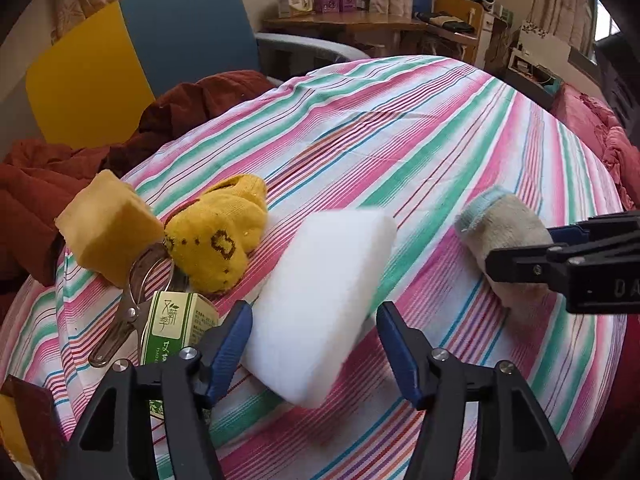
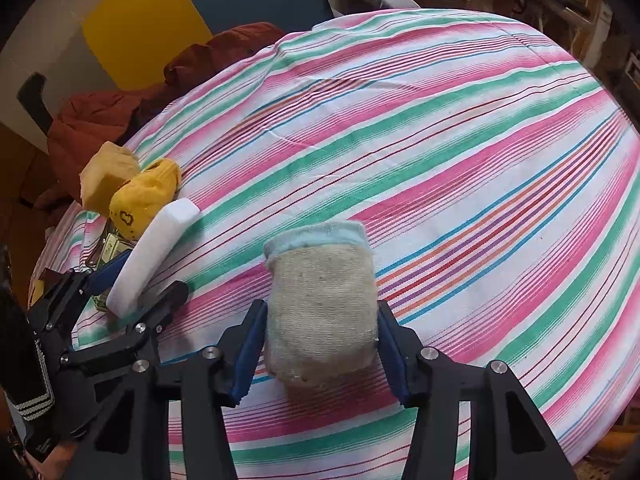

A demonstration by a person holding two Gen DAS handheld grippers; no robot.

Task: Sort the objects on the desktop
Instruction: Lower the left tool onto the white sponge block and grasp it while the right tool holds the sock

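Note:
A white sponge block [image 1: 320,304] lies tilted between the fingers of my left gripper [image 1: 314,344]; the left pad touches it, the right pad stands a little off, and the block looks blurred. It also shows in the right wrist view [image 2: 154,252]. My right gripper [image 2: 320,344] has its pads against both sides of a rolled beige sock with a light blue cuff [image 2: 322,304], resting on the striped cloth; it also shows in the left wrist view [image 1: 504,240]. A yellow sock [image 1: 218,236], a yellow sponge [image 1: 108,224], a green box [image 1: 176,328] and metal clippers [image 1: 128,312] lie at the left.
The round table wears a pink, green and white striped cloth [image 1: 420,140]. A dark red garment [image 1: 48,176] lies off its left edge by a blue and yellow chair [image 1: 188,20]. A wooden desk with boxes [image 1: 340,20] stands behind.

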